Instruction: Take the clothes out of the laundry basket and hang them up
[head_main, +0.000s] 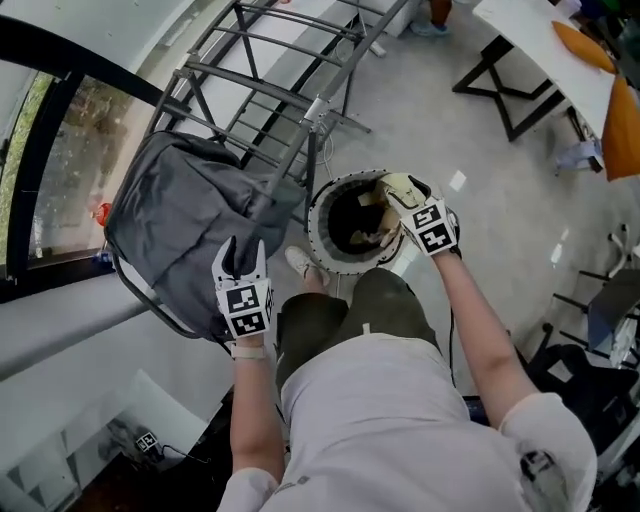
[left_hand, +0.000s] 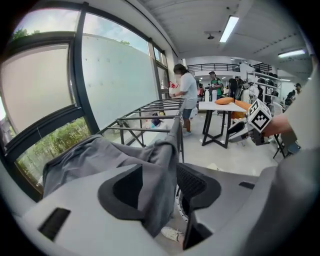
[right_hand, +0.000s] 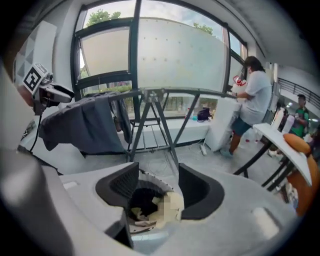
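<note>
A grey garment (head_main: 180, 220) is draped over the near end of the metal drying rack (head_main: 270, 90). My left gripper (head_main: 243, 255) is at its near edge. In the left gripper view a fold of the grey garment (left_hand: 157, 170) hangs between the wide-apart jaws of the left gripper (left_hand: 160, 182), and the pads do not visibly press on it. The round white-rimmed laundry basket (head_main: 320, 215) stands on the floor beside the rack. My right gripper (head_main: 398, 192) hovers over the basket's right rim, open. Below the right gripper (right_hand: 155, 185) lies a cream cloth (right_hand: 167, 210) inside the basket (right_hand: 150, 176).
A large window (head_main: 60, 170) runs along the left. A white table on black legs (head_main: 540, 50) stands at the far right, with an orange thing (head_main: 620, 130) on it. My shoe (head_main: 300, 262) is next to the basket. A person (right_hand: 250, 100) stands beyond the rack.
</note>
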